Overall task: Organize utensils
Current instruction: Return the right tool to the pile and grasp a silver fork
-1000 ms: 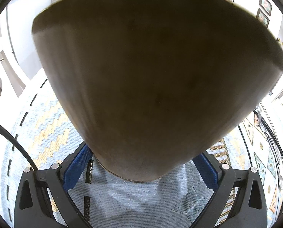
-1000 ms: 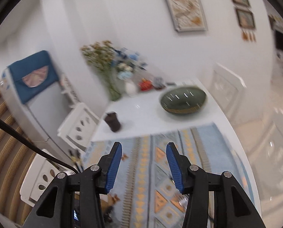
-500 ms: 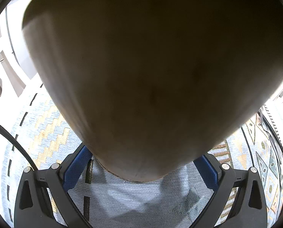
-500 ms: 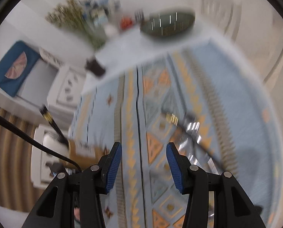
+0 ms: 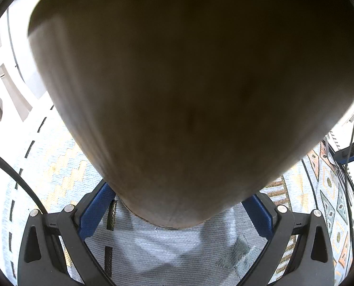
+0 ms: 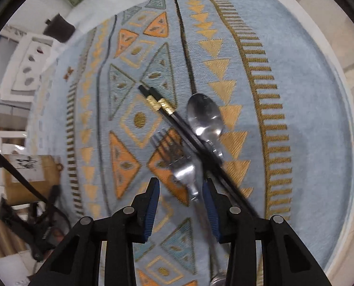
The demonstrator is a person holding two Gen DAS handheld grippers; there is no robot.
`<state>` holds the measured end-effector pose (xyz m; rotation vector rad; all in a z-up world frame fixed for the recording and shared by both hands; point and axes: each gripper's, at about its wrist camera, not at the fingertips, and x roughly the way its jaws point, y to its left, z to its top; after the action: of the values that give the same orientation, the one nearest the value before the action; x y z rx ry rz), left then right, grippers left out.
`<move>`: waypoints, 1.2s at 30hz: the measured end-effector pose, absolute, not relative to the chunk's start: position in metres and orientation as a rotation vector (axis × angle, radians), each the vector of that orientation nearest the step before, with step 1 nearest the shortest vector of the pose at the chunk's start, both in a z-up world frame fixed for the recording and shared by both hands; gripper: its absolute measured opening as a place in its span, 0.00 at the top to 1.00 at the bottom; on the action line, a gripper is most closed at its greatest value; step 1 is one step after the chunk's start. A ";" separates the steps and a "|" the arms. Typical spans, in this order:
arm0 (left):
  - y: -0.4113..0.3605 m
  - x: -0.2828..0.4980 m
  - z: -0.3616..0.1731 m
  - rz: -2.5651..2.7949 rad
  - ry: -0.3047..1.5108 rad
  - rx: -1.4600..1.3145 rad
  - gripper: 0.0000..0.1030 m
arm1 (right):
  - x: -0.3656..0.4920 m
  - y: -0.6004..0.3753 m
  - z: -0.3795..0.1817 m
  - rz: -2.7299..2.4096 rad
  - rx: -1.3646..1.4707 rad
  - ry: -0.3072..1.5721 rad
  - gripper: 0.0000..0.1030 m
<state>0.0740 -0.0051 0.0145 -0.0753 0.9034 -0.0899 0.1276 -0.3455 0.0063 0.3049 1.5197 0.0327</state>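
- Left wrist view: your left gripper (image 5: 177,205) clamped a brown holder (image 5: 188,83) at its base, above the patterned table runner (image 5: 57,166). The holder blocked the view; a utensil could miss its mouth.
- Right wrist view: your right gripper (image 6: 181,205), jaws narrowing but touching nothing, straddled the fork (image 6: 177,164) mid-runner, tines toward the far edge. The chopsticks (image 6: 177,121) crossing the spoon (image 6: 205,119) could snag.
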 end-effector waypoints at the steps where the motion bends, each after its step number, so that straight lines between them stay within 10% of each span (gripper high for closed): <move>1: -0.005 0.074 0.014 -0.090 0.903 -0.075 0.02 | 0.129 -0.347 0.002 0.029 0.300 1.533 0.64; 7: -0.005 0.074 0.015 -0.090 0.903 -0.075 0.02 | 0.131 -0.342 -0.003 -0.019 0.234 1.546 0.66; 16: -0.005 0.074 0.015 -0.090 0.903 -0.075 0.02 | 0.122 -0.326 0.015 -0.048 0.127 1.530 0.94; 36: -0.006 0.074 0.015 -0.089 0.903 -0.075 0.01 | 0.131 -0.265 0.005 -0.028 -0.068 1.548 0.92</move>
<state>0.0741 -0.0058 0.0146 -0.0749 0.9032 -0.0894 0.1311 -0.2648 0.0054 -0.0677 1.5477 -0.0284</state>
